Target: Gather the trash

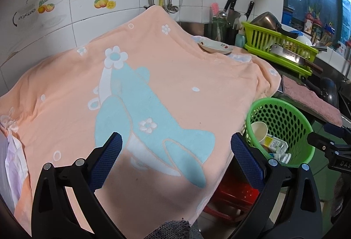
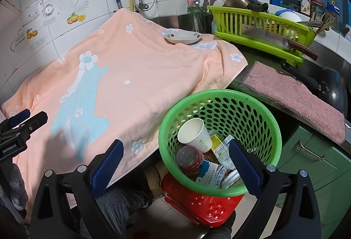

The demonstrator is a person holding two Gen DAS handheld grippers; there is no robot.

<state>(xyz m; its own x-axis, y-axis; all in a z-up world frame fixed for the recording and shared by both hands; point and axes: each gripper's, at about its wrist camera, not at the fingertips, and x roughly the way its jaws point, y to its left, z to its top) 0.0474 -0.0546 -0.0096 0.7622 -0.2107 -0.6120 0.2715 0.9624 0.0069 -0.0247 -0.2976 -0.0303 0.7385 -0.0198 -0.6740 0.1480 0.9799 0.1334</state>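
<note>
1. Left gripper [image 1: 175, 155]: blue textured pads spread wide, nothing between them, held over the peach towel [image 1: 153, 85].
2. Right gripper [image 2: 175, 164]: jaws likewise wide apart and empty, held above the green basket [image 2: 258, 107], right pad over its near rim.
3. Basket: round perforated plastic, standing on a red plastic stool [image 2: 197, 201] just beside the towel's hanging edge.
4. Trash lies inside the basket: a white paper cup [image 2: 194, 136] on its side, a red-labelled jar [image 2: 189, 159], printed cartons [image 2: 210, 173].
5. Right wrist view alone shows the jar, the stool's moulded top and a trouser leg [image 2: 118, 201]; the left wrist view catches only the cup and a few packets.
6. Left wrist view alone shows white paper or plastic [image 1: 13, 162] at the towel's left edge.
7. Towel: soft terry, pale blue figure, white flowers. A shallow ceramic dish [image 2: 183, 38] rests on its far corner.
8. Beyond: lime slatted drying rack [image 2: 263, 26] holding a cleaver and pot; pink nubby cloth [image 2: 296, 96] draped on the counter edge.
</note>
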